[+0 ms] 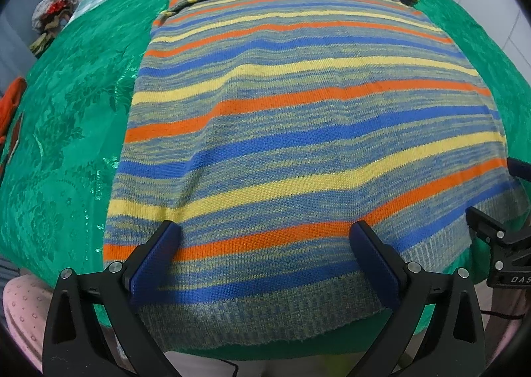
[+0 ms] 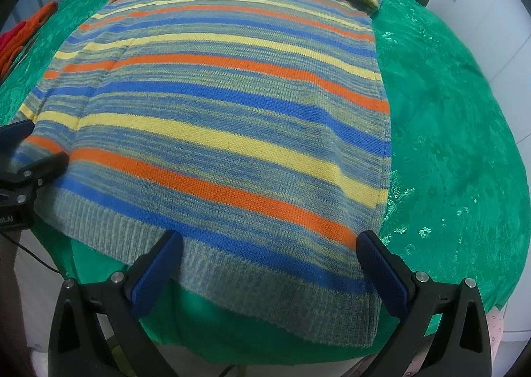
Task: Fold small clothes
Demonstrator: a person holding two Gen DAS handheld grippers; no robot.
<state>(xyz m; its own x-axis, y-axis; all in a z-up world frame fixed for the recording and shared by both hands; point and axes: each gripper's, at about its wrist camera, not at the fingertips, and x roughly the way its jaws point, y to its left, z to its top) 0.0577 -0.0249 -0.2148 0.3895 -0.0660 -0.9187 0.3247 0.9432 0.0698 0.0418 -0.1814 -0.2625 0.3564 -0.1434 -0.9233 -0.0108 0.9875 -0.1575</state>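
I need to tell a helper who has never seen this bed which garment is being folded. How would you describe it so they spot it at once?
Start from the bed's green patterned cover. Spread flat across its middle lies the striped knit sweater, its ribbed hem at the near edge between both open grippers and its sleeves folded across the far end. Only it has orange, yellow and blue bands; the red-orange clothes at the side are plain.

Bright, even light is filling both views, glinting off the green cloth (image 2: pixel 448 131), while fisheye distortion is bending the dark-vignetted edges.
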